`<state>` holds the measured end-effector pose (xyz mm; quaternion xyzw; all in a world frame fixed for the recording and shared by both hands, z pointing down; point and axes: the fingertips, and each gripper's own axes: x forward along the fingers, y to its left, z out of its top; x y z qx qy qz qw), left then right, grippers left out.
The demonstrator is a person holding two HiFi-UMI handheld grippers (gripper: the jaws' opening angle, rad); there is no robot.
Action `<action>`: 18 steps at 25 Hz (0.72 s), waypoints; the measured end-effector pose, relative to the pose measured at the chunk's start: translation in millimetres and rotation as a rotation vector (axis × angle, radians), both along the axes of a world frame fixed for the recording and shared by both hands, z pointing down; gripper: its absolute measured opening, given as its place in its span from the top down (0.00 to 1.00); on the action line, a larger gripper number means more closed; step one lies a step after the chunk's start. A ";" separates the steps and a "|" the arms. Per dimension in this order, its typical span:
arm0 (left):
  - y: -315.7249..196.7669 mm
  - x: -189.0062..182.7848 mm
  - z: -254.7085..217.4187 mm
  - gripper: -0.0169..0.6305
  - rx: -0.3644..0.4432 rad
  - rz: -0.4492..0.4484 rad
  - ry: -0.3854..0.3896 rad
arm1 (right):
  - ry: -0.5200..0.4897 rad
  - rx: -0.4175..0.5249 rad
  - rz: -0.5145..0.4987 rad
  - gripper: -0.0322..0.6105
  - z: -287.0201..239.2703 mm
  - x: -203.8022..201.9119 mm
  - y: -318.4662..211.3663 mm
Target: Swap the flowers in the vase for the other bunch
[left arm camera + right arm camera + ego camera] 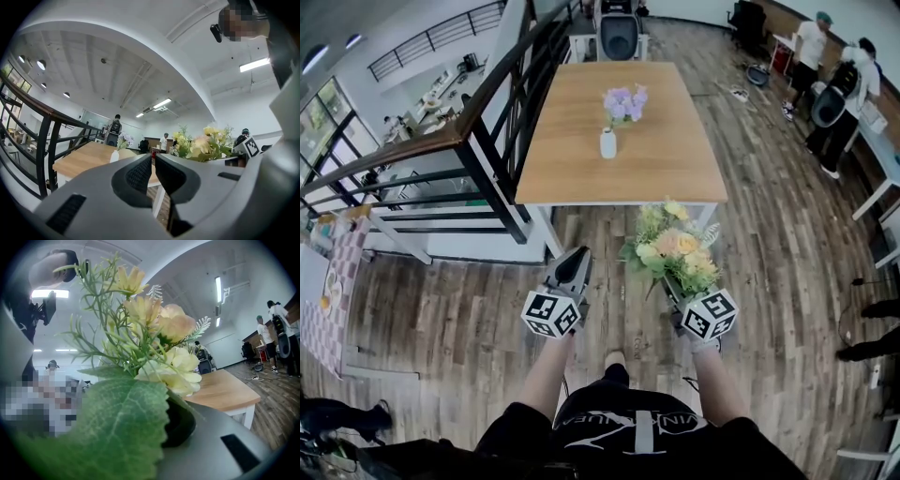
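The table point(581, 150) has a pale honey-wood top and white legs. On it, a plain white vase point(607, 144) carries lilac flowers point(624, 101). Just in front of the table, the other bunch point(675, 248) mixes yellow, peach and cream blooms with green leaves. The left gripper point(578, 255) and right gripper point(667, 281) are grey, and the cube point(551, 314) on each bears black-and-white square patterns. Around the table, the floor point(441, 319) is streaked brown planking.
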<state>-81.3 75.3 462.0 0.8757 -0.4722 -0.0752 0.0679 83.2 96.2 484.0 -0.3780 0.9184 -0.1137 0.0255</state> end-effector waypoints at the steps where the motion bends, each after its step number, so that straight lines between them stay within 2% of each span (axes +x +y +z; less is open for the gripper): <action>1: -8.2 -0.9 2.1 0.93 -0.003 0.003 -0.001 | -0.002 -0.002 0.004 0.86 1.0 -0.8 -8.9; 11: -65.0 -20.1 11.3 0.93 -0.008 0.009 0.002 | -0.017 -0.024 0.013 0.86 13.2 -15.9 -66.0; 18: -73.1 -25.5 25.0 0.93 -0.037 0.011 0.019 | -0.008 -0.051 0.006 0.86 23.0 -22.3 -76.9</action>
